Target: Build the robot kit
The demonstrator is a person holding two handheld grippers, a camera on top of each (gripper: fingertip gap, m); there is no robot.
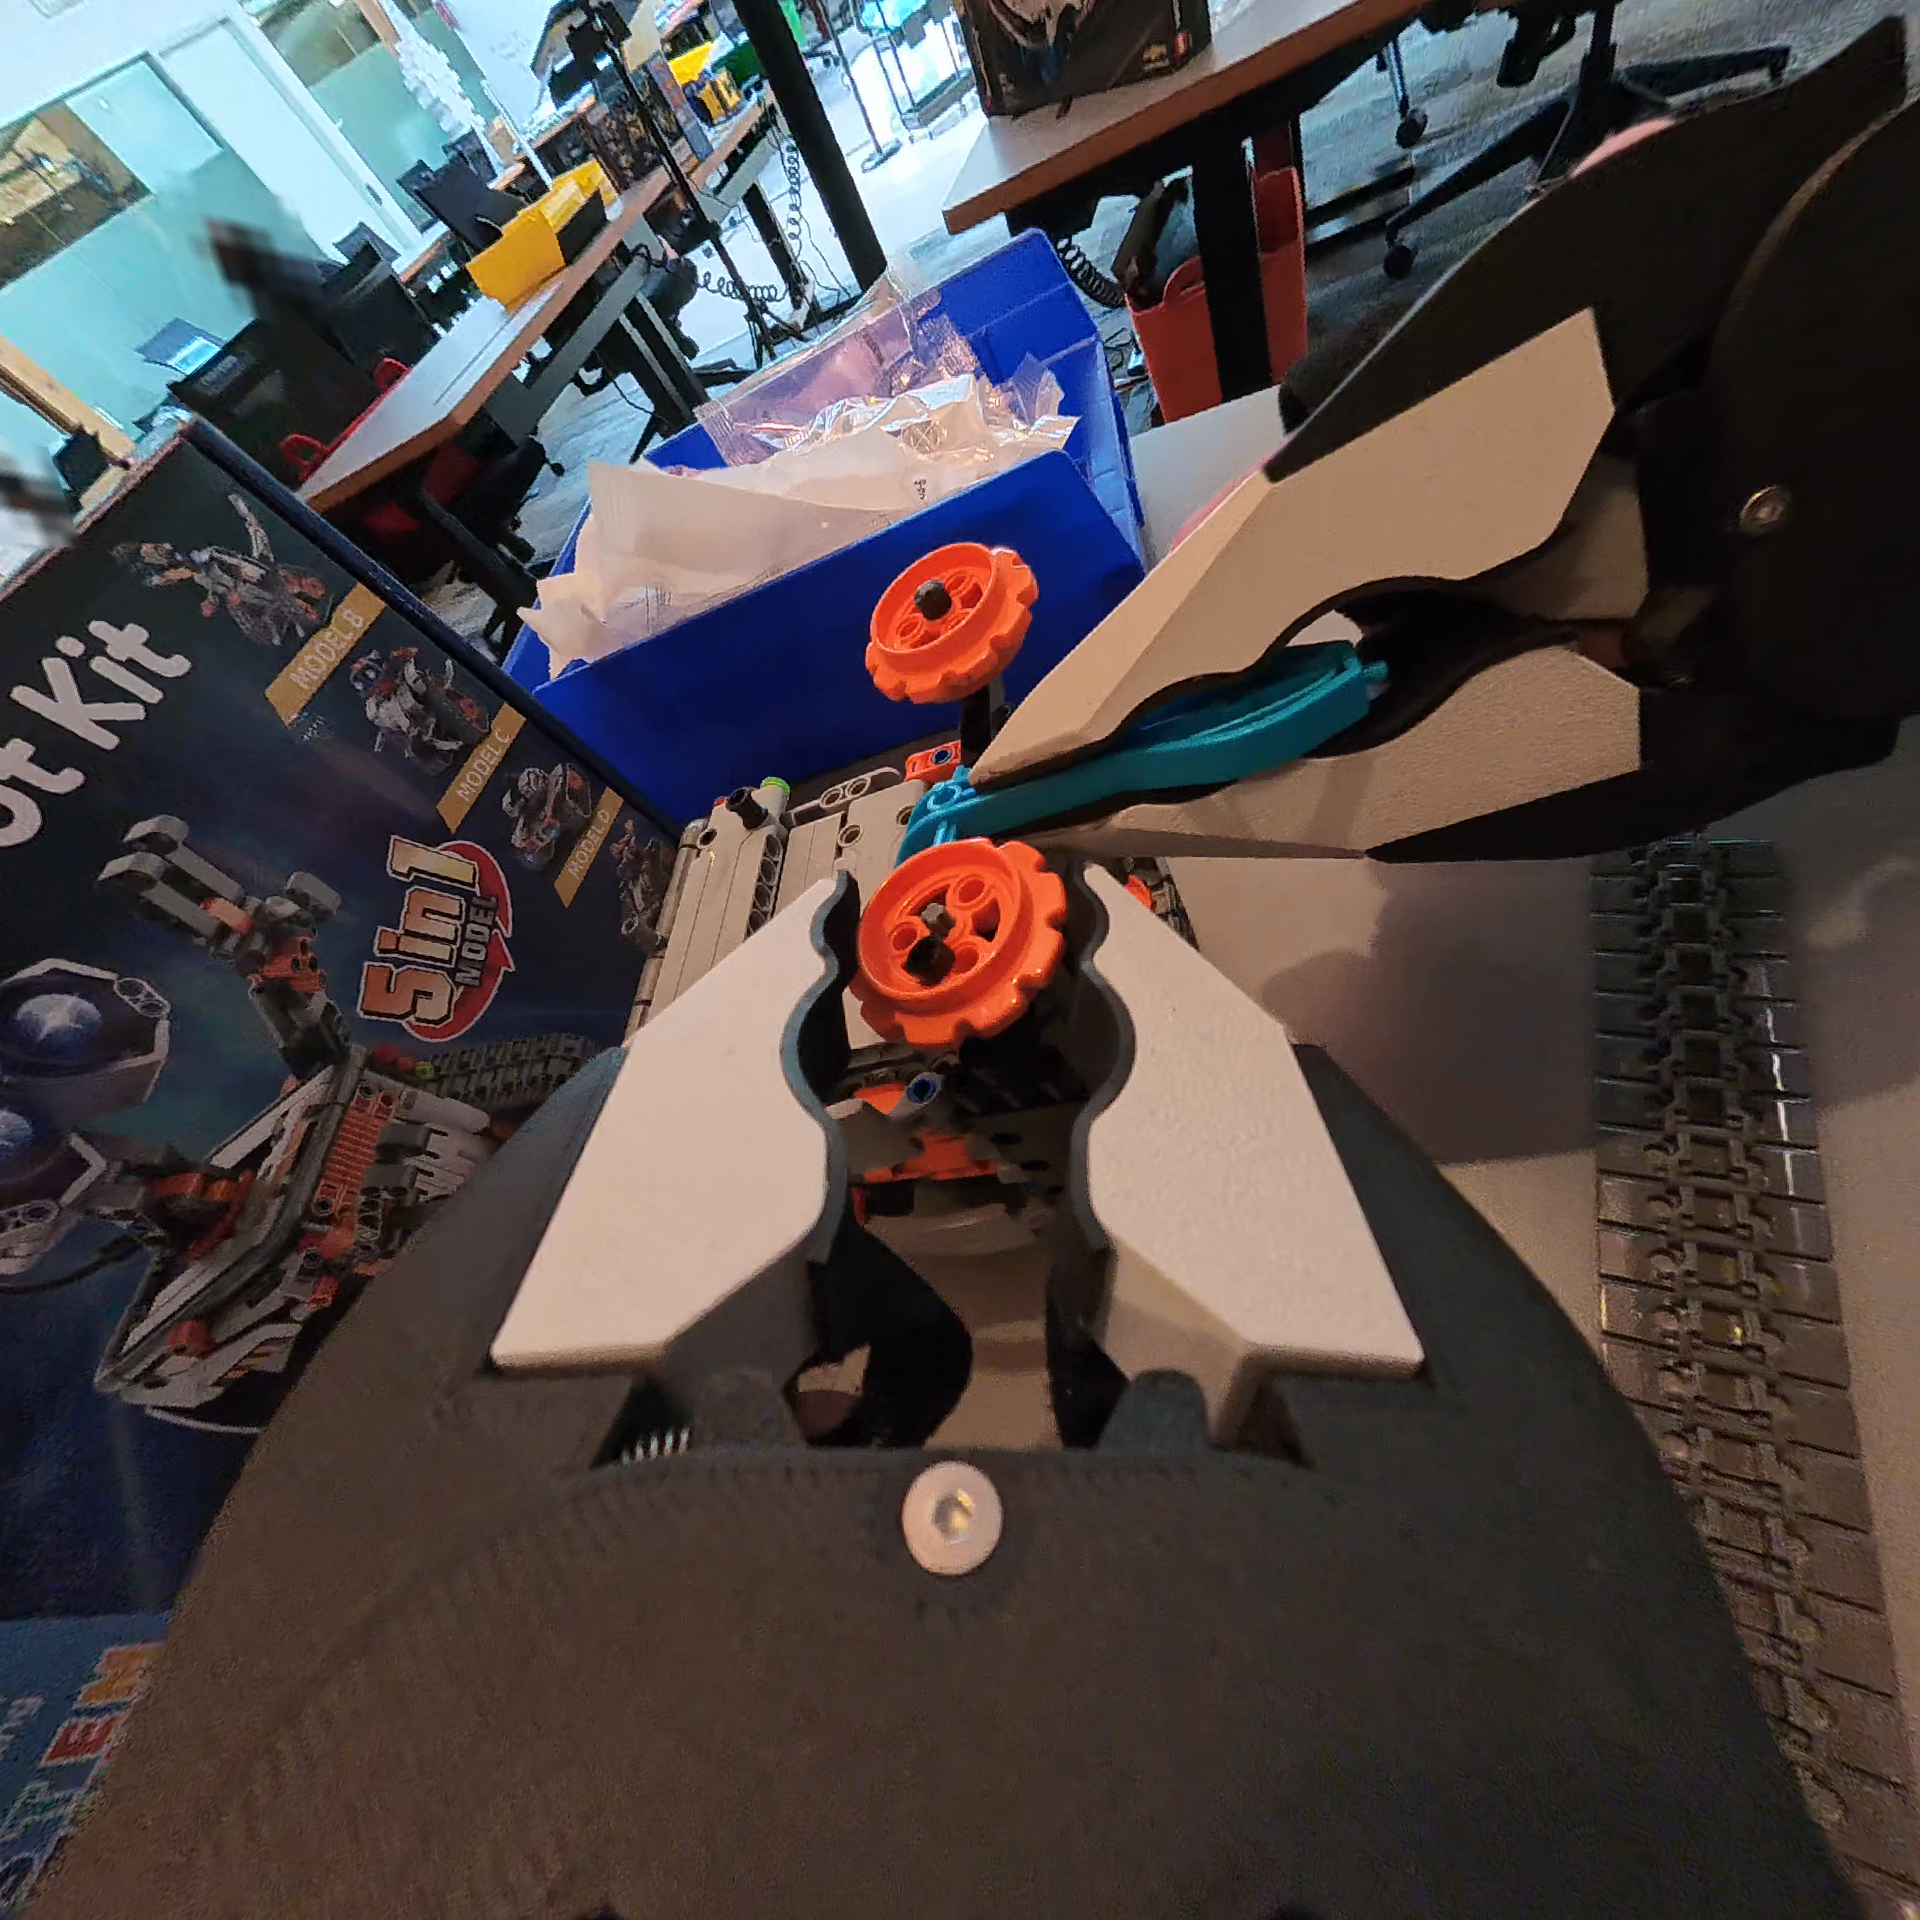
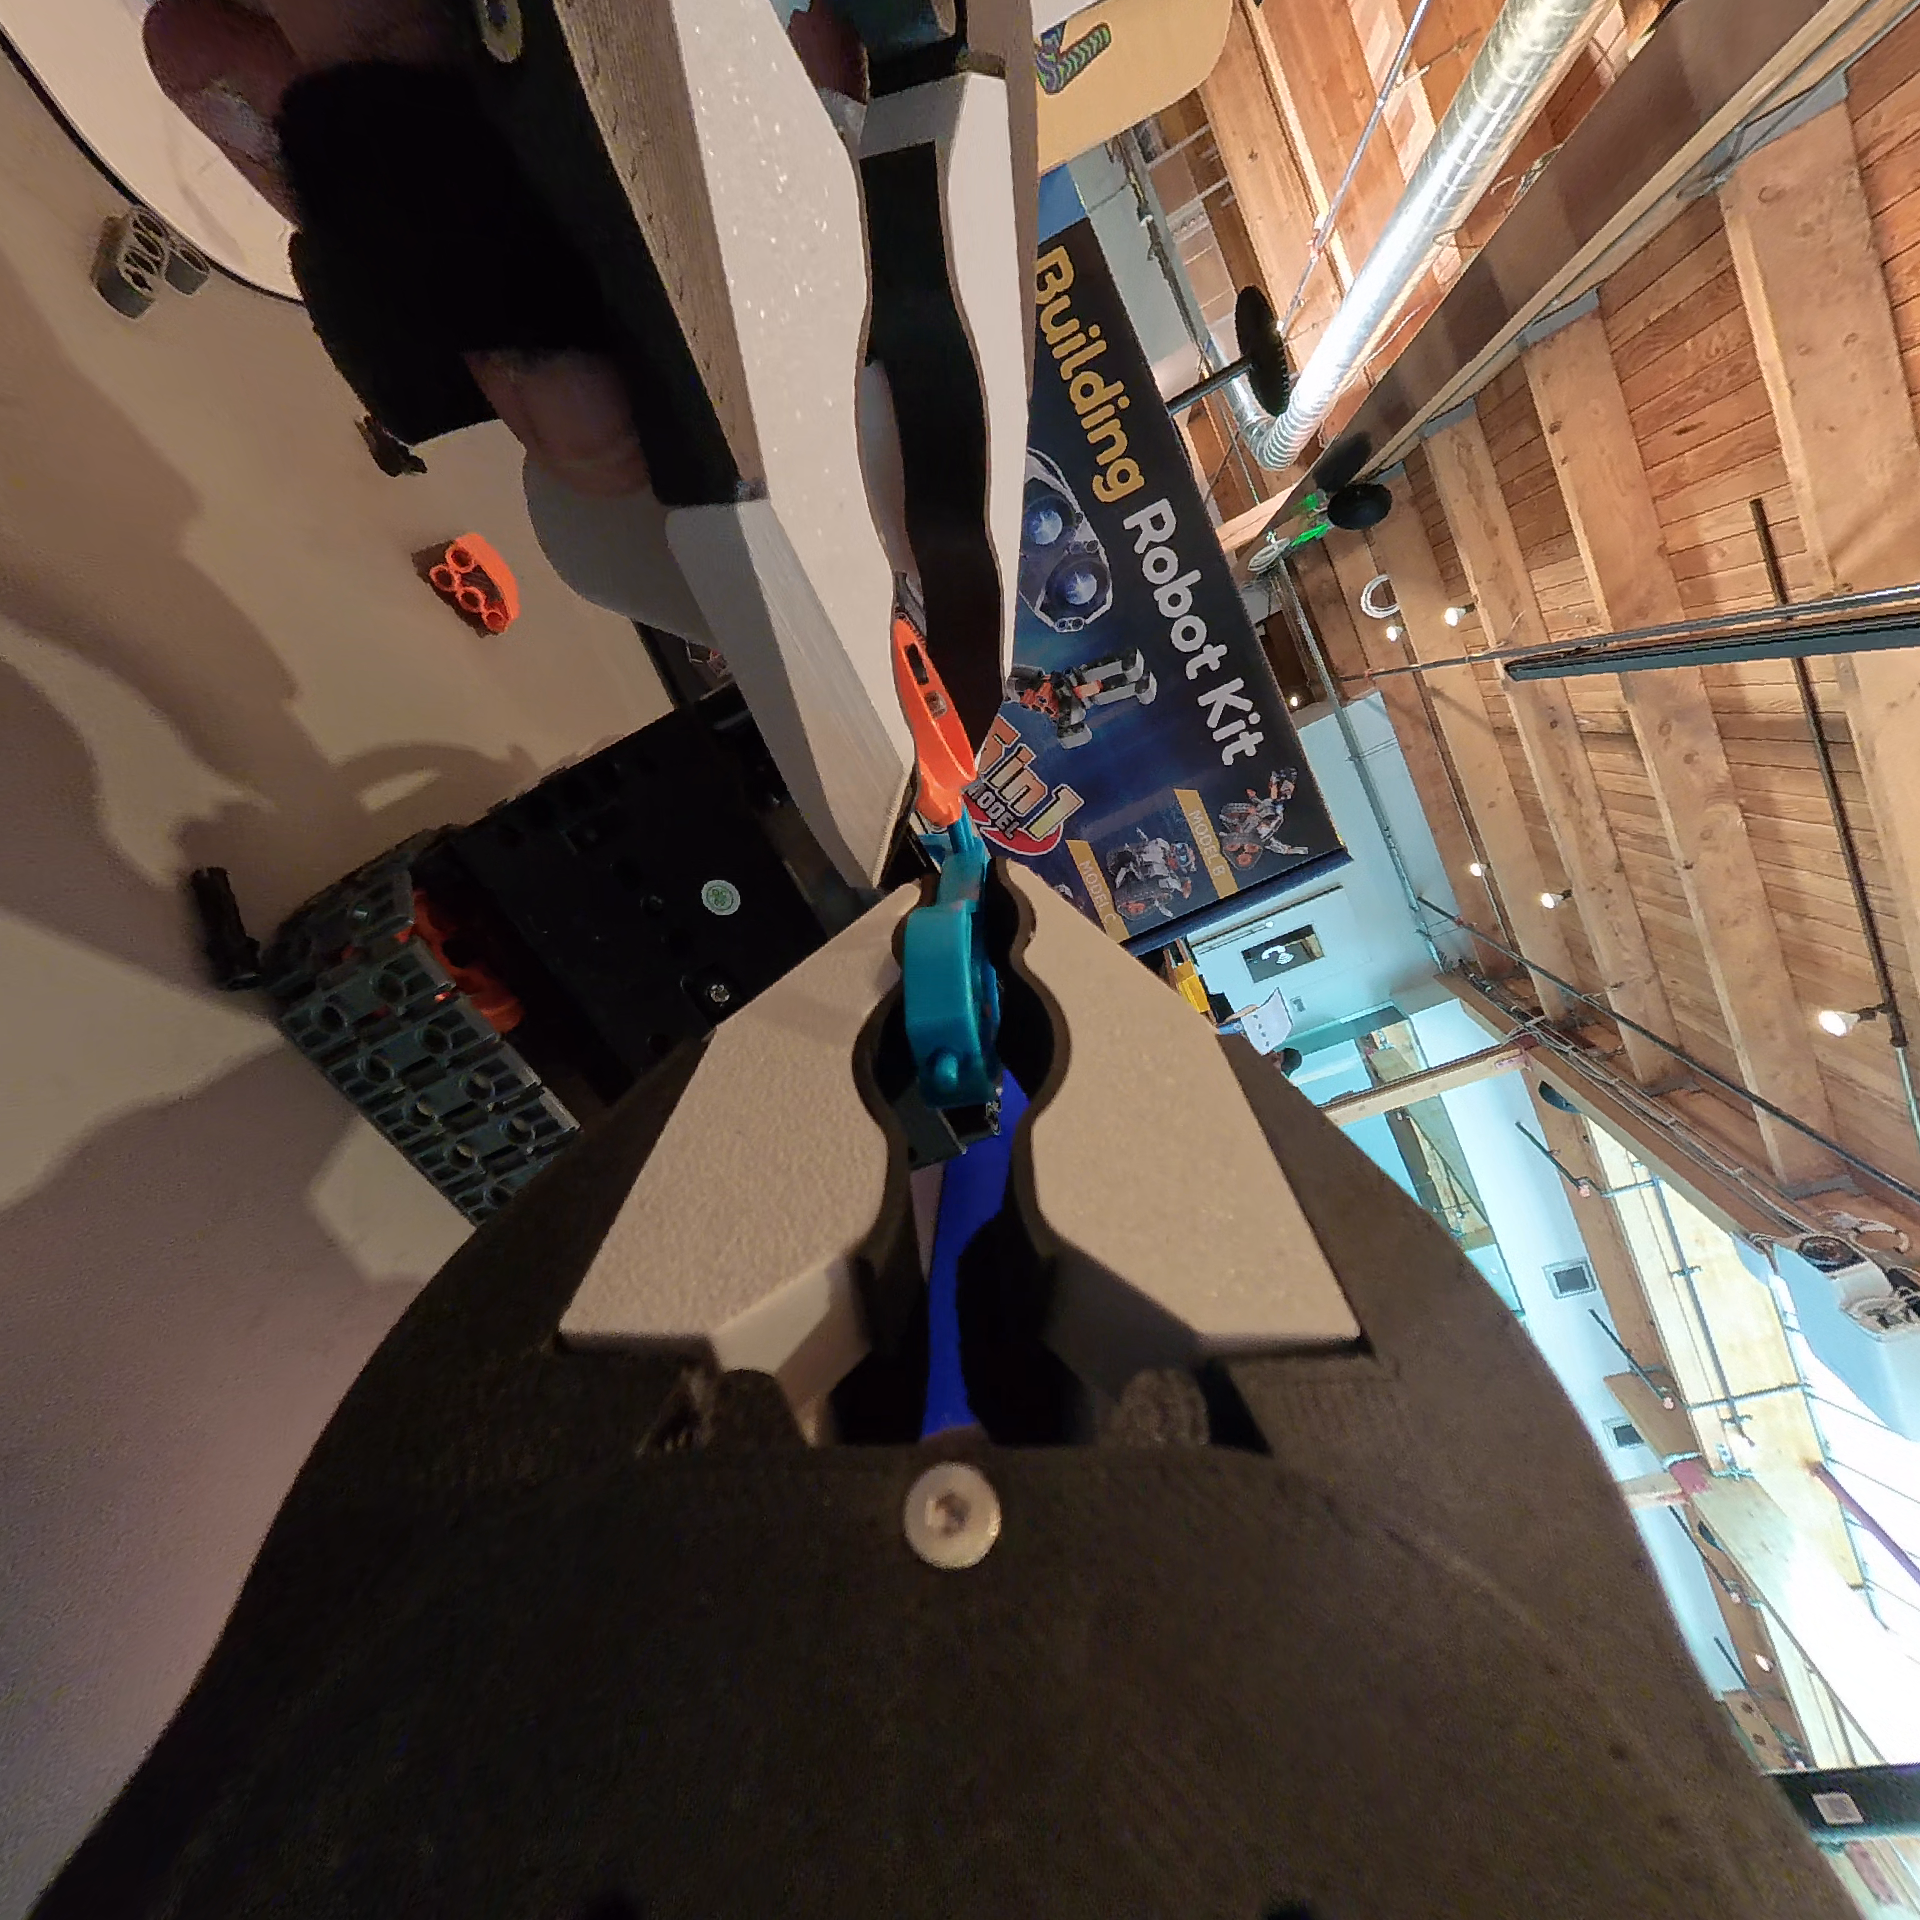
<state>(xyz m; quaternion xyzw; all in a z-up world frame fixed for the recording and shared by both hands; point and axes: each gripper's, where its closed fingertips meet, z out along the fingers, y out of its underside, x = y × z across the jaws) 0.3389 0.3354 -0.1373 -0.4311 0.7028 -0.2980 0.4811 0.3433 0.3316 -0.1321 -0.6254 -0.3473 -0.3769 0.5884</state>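
My left gripper (image 1: 961, 888) is shut on a block model (image 1: 769, 862) of white, black and orange parts. An orange toothed wheel (image 1: 961, 940) of the model sits between its fingertips. A second orange wheel (image 1: 951, 623) stands on an axle at the model's far end. My right gripper (image 1: 997, 805) comes in from the right, shut on a teal curved piece (image 1: 1164, 732) whose tip touches the model just behind the near wheel. In the right wrist view the right gripper (image 2: 951, 894) clamps the teal piece (image 2: 940, 987). The left gripper's fingers (image 2: 779, 416) and the wheel (image 2: 930, 727), seen edge-on, are right ahead.
A blue bin (image 1: 831, 675) of plastic bags stands behind the model. A printed kit box (image 1: 312, 935) stands on the left. A black track strip (image 1: 1714, 1247) lies on the table at the right. A loose orange piece (image 2: 473, 582) and a grey piece (image 2: 140, 255) lie on the table.
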